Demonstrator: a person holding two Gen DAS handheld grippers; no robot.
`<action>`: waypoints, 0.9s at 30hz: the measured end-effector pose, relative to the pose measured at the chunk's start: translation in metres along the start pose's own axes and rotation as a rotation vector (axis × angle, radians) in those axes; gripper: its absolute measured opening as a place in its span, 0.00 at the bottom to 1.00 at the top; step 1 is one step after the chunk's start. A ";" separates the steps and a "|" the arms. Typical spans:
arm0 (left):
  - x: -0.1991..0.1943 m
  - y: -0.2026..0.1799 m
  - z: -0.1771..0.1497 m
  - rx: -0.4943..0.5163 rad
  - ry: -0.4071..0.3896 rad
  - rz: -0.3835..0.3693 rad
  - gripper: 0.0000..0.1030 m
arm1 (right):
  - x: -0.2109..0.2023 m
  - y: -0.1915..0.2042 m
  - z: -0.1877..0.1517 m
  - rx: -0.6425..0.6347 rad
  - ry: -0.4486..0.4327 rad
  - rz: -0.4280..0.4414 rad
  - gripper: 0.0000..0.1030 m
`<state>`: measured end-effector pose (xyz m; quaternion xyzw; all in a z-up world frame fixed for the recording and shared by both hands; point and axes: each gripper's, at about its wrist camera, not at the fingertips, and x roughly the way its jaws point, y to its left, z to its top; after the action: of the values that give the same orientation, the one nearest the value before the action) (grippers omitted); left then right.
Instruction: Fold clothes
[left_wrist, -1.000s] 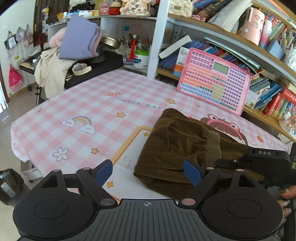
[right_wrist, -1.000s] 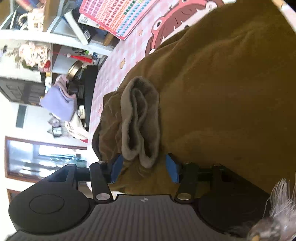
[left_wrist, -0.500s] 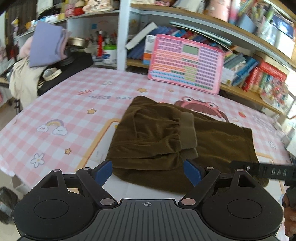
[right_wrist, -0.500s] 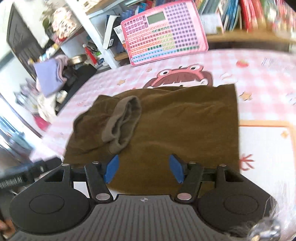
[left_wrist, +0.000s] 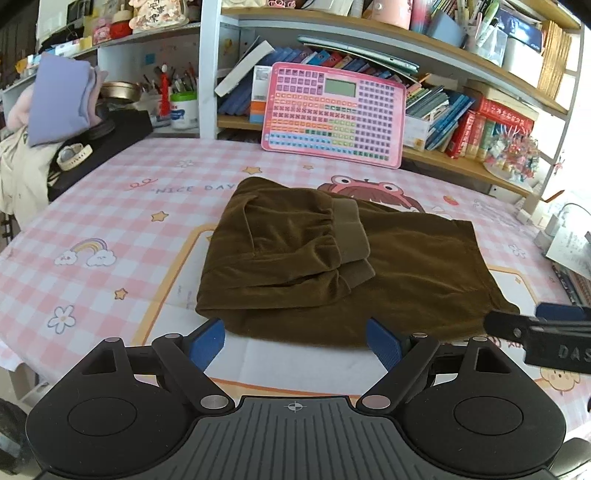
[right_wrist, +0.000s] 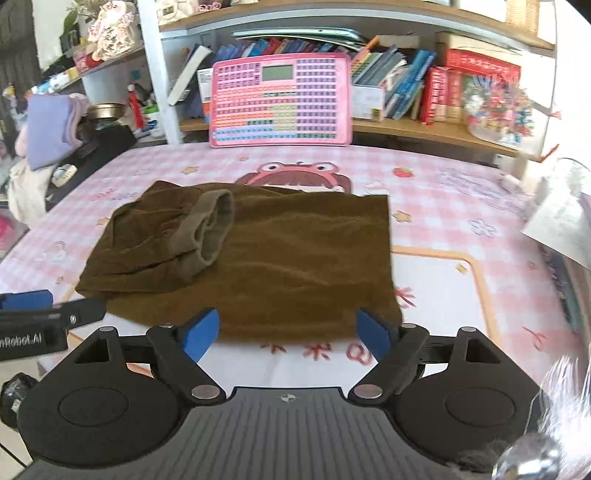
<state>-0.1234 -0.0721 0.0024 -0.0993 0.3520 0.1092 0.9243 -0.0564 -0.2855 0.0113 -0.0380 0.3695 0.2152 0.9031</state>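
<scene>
Brown corduroy trousers (left_wrist: 332, 266) lie folded flat on the pink checked tablecloth (left_wrist: 110, 221), their ribbed cuffs (left_wrist: 354, 236) doubled back on top. They also show in the right wrist view (right_wrist: 266, 258), cuffs (right_wrist: 207, 229) at the left. My left gripper (left_wrist: 294, 339) is open and empty, just short of the garment's near edge. My right gripper (right_wrist: 288, 336) is open and empty at the near edge too. The right gripper's tip shows at the right of the left wrist view (left_wrist: 535, 332); the left gripper's tip (right_wrist: 44, 314) shows at the left of the right wrist view.
A pink keyboard toy (left_wrist: 332, 114) leans on the bookshelf (left_wrist: 461, 110) behind the table. A black stand with a watch (left_wrist: 74, 155) and piled clothes (left_wrist: 62, 99) is at the left. Papers (right_wrist: 561, 225) lie at the table's right edge.
My right gripper let go of the cuffs, swung upright and drew back to the near edge. My left gripper moved right and back, facing the garment squarely. The trousers lie flat.
</scene>
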 end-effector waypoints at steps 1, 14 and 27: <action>0.000 0.001 -0.001 0.002 0.004 -0.007 0.84 | -0.003 0.000 -0.003 0.004 0.003 -0.015 0.80; -0.008 0.006 -0.012 0.023 0.000 -0.045 0.85 | -0.025 0.016 -0.017 0.012 0.020 -0.101 0.82; -0.012 -0.004 -0.013 0.012 -0.005 -0.015 0.85 | -0.029 0.008 -0.019 -0.012 0.028 -0.098 0.83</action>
<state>-0.1395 -0.0812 0.0010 -0.0962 0.3493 0.1004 0.9266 -0.0904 -0.2934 0.0175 -0.0648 0.3787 0.1724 0.9070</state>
